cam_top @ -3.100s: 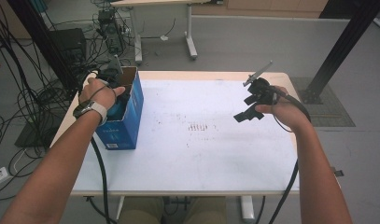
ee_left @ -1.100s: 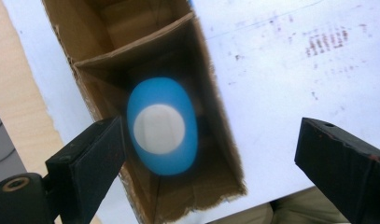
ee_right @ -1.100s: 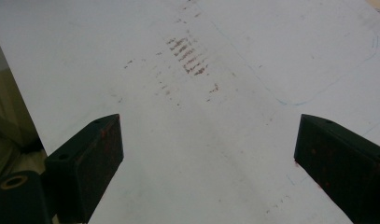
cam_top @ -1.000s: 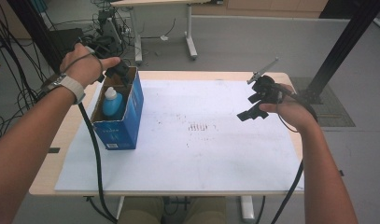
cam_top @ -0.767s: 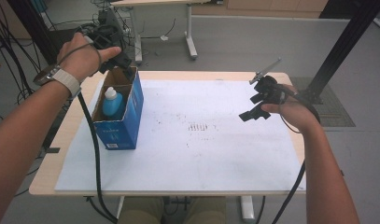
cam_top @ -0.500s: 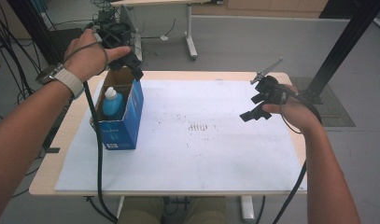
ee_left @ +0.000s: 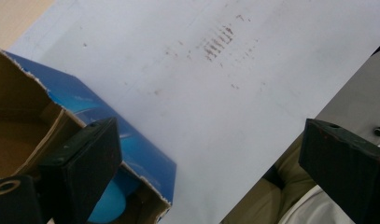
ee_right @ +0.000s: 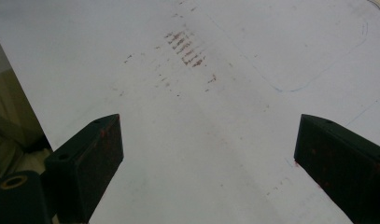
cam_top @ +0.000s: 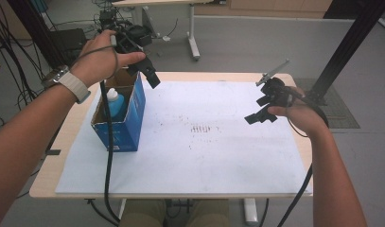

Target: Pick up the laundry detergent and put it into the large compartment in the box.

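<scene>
**Left gripper lifts clear of the box, bottle left inside**

Three seconds ago the left hand lay low over the blue cardboard box, covering its open top. Over the last second it has risen and swung toward the far end of the box, and now the left gripper hangs in the air above the box's far corner, touching nothing. Its jaws stand spread wide with nothing between them; the left gripper view looks down past them at the torn brown rim of the box and a patch of light blue inside it.

That light blue is the bottle, white cap up, standing in the box near its far end (it came into sight only once the hand moved off). It reads as upright and settled, so the placing step looks done and the hand is pulling away rather than reaching in.

The right gripper has barely shifted throughout: it hovers over the right side of the white sheet, well apart from the box, jaws likewise wide and empty, as the right gripper view confirms. The faint brown smudges at the middle of the sheet are unchanged.

Judging from this, whatever comes next starts with both grippers free.
</scene>
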